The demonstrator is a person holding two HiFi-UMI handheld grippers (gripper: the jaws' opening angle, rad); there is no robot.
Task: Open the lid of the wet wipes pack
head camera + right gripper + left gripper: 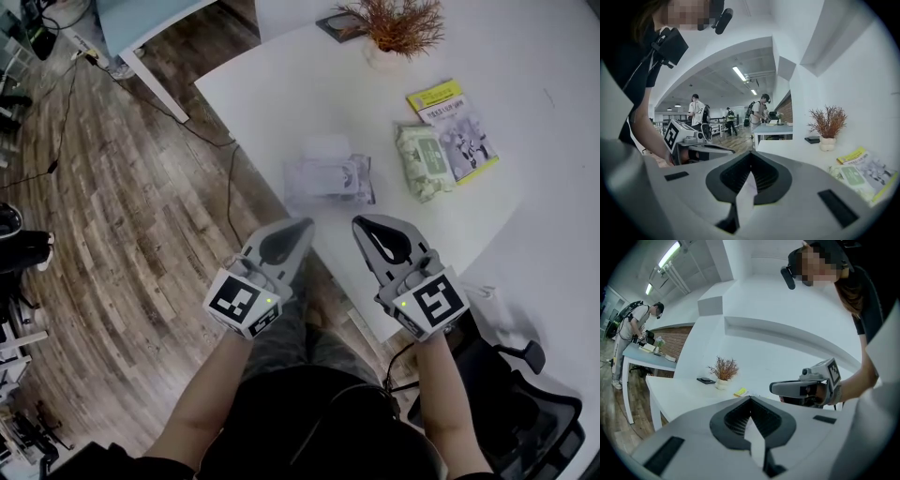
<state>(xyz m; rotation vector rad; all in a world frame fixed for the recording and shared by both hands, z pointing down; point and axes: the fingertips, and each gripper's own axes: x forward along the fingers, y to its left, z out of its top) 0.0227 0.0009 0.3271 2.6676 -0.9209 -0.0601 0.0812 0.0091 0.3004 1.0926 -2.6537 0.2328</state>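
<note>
Looking down in the head view: a pale pot [378, 54] holding a dried plant [396, 23] stands far back on the desk [534, 216]. The wet wipes pack [328, 178] lies near the desk's front edge, with a green pack [424, 161] and a booklet [453, 128] to its right. The left hand-held gripper [306, 226] and right hand-held gripper [360, 223] hover just short of the wet wipes pack, not touching it. Left gripper view: jaws pressed together, nothing between them. Right gripper view: jaws likewise together and empty, with the green pack [851, 176] and booklet [865, 164] at the right.
</note>
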